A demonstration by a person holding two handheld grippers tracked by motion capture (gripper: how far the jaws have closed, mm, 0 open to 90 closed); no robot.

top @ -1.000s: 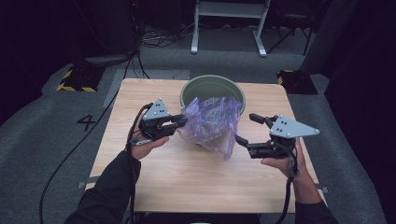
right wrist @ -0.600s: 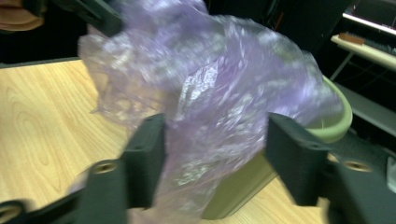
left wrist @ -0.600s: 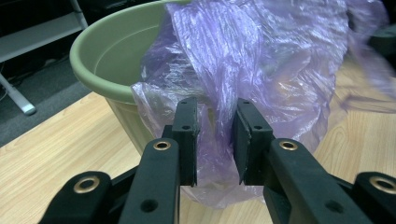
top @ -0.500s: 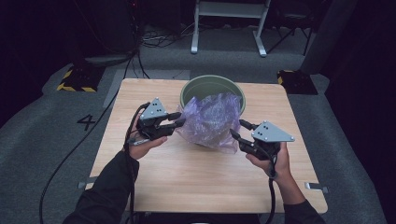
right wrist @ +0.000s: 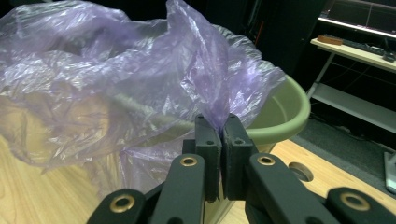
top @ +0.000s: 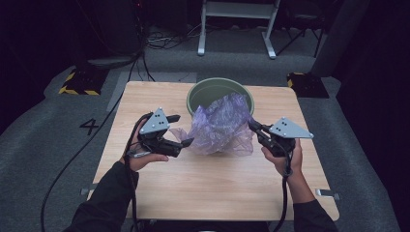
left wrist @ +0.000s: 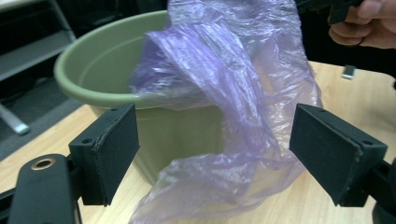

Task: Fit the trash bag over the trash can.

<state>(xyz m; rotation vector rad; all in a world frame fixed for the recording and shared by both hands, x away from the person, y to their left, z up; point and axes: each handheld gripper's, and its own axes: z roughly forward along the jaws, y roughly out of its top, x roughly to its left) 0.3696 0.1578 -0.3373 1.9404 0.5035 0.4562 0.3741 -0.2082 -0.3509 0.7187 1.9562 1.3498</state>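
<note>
A crumpled purple plastic bag (top: pixel 220 126) lies half over the near rim of a green bin (top: pixel 197 93) at the back of the wooden table (top: pixel 217 193). My left gripper (top: pixel 183 129) is at the bag's left edge. Its jaws have just been opening and stand wide, the bag (left wrist: pixel 233 70) hanging loose between the pads (left wrist: pixel 114 149) without touching them. My right gripper (top: pixel 251 123) is at the bag's right edge; its jaws have just been closing. In the right gripper view it (right wrist: pixel 220 126) is shut on a fold of the bag (right wrist: pixel 116 79), with the bin (right wrist: pixel 285 116) behind.
The bin (left wrist: pixel 102 60) stands close to the table's far edge. Bare tabletop lies between my forearms. On the grey floor behind are a metal frame (top: pixel 237 29), cables and two black-and-yellow blocks (top: pixel 77 82). The right hand (left wrist: pixel 364 23) is seen at the top right of the left gripper view.
The left jaws opened and let go of the bag's left edge. The right gripper moved left and down to the bag and shut on its right edge. The bag sagged lower.
</note>
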